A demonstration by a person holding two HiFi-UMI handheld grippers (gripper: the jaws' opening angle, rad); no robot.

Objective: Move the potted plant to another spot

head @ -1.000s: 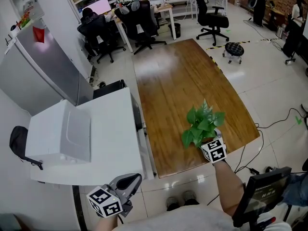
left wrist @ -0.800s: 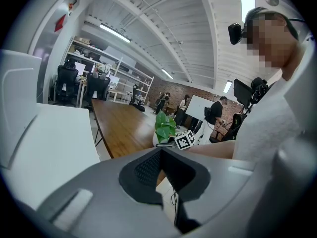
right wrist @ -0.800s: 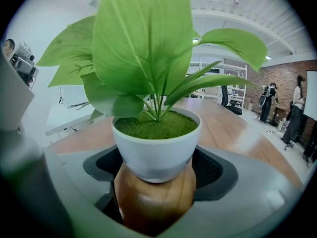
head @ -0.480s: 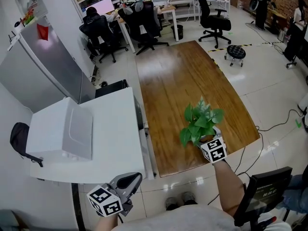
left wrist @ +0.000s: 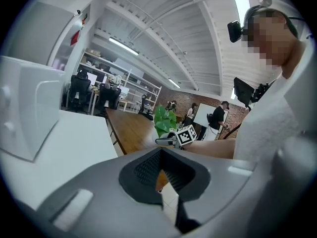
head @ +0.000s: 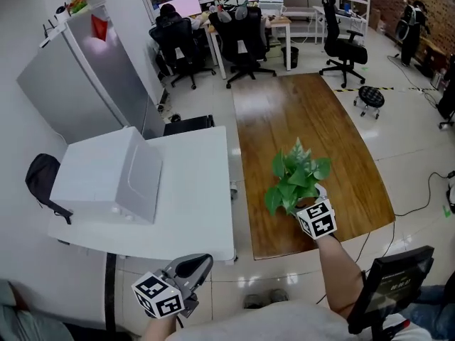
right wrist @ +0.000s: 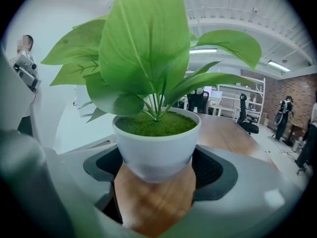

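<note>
The potted plant (head: 295,176), green leaves in a small white pot (right wrist: 156,143), hangs a little above the near end of the wooden table (head: 306,112). My right gripper (head: 311,196) is shut on the pot. In the right gripper view its dark pads (right wrist: 210,170) press both sides of the pot, and wood shows under the pot's rounded base. My left gripper (head: 192,265) is low at the lower left, near my body and off the table, shut with nothing in it. The left gripper view also shows the plant (left wrist: 165,119) and the right gripper's marker cube (left wrist: 185,133).
A white counter (head: 192,183) with a white box (head: 106,176) stands left of the table. A grey cabinet (head: 78,77) is behind it. Office chairs (head: 242,34) and desks line the far end, with a black stool (head: 371,96) at the right. A dark chair back (head: 387,283) is by my right arm.
The plant has risen off the table in my right gripper and shifted toward the table's left edge. My left gripper has shifted slightly. The view has swung, so the room appears moved right.
</note>
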